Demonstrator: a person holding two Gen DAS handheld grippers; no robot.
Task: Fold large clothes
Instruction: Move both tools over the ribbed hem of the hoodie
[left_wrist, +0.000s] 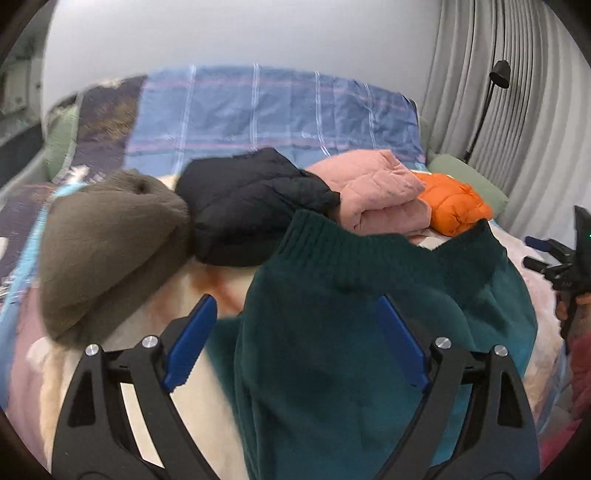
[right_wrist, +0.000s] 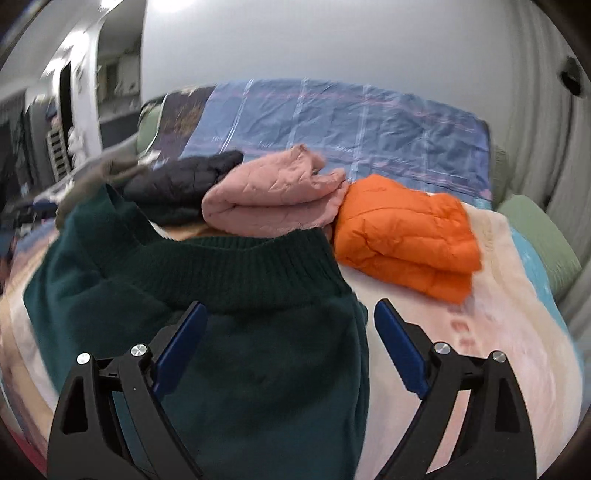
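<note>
- Left gripper (left_wrist: 295, 332) at 6 o'clock in the left wrist view, jaws spread wide, blue pads clear of any cloth, nothing held.
- Right gripper (right_wrist: 290, 330) at 6 o'clock in the right wrist view, jaws likewise spread wide, gripping nothing.
- Dark green sweater (left_wrist: 351, 332) lying on the bed just beyond both grippers, ribbed hem toward 12 o'clock; under and between the left gripper's pads, stretching toward 3 o'clock; in the right wrist view filling 6 to 9 o'clock.
- Pale blanket (right_wrist: 461, 332) under the sweater, bare at 3 to 4 o'clock in the right wrist view.
- Farther out, a row of folded garments: brown fleece (left_wrist: 110, 251) at 9 o'clock in the left wrist view, touching the black quilted jacket (left_wrist: 251, 206); then pink quilted jacket (right_wrist: 273, 192) at 12 o'clock, touching the orange puffer jacket (right_wrist: 406, 236) at 2 o'clock.
- Blue plaid bedspread (left_wrist: 258, 114) behind the row, at 12 o'clock.
- Green pillow (right_wrist: 539, 236) at 3 o'clock, beside the orange puffer jacket.
- Farthest, grey curtain (left_wrist: 517, 92) at 2 o'clock.
</note>
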